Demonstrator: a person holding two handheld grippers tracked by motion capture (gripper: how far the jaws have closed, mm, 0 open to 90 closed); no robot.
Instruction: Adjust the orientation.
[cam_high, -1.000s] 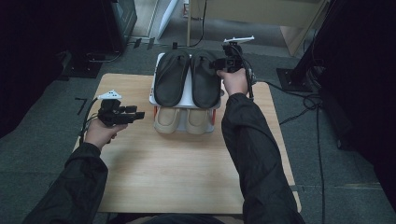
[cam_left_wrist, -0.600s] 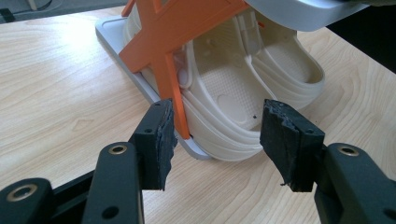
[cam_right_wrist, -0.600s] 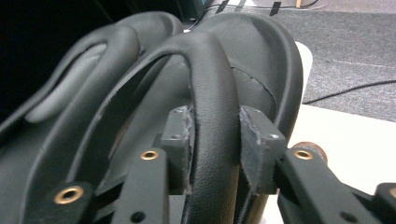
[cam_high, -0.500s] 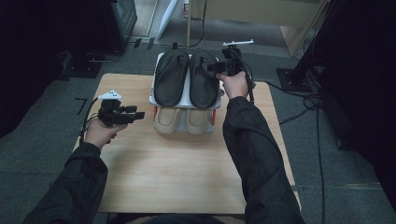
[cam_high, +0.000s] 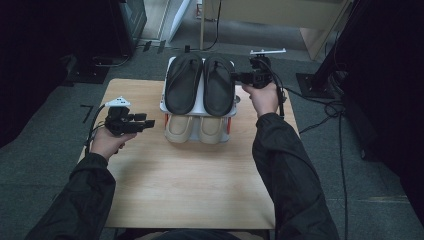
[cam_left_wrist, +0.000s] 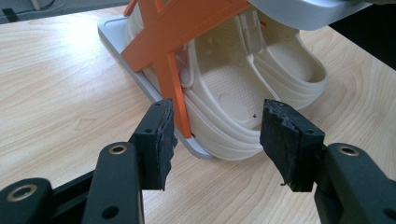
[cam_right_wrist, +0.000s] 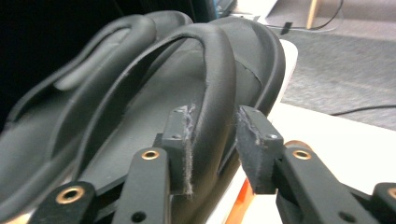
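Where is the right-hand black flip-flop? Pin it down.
In the high view, the black flip-flop lies on the rack's top shelf, right of its mate, above the cream shoes; the right gripper straddles its strap.

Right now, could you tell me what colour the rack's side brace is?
Orange; the side brace shows best in the left gripper view.

Black sandals (cam_high: 201, 84) – cream clogs (cam_high: 195, 128) – orange-braced white rack (cam_left_wrist: 184, 35).

Lab or workshop room: wooden table (cam_high: 190, 185) on grey carpet floor (cam_high: 45, 165), loose cables (cam_high: 335, 107) trailing beyond jaws, dark equipment stands (cam_high: 325, 75), pale wooden furniture (cam_high: 280, 15) behind.
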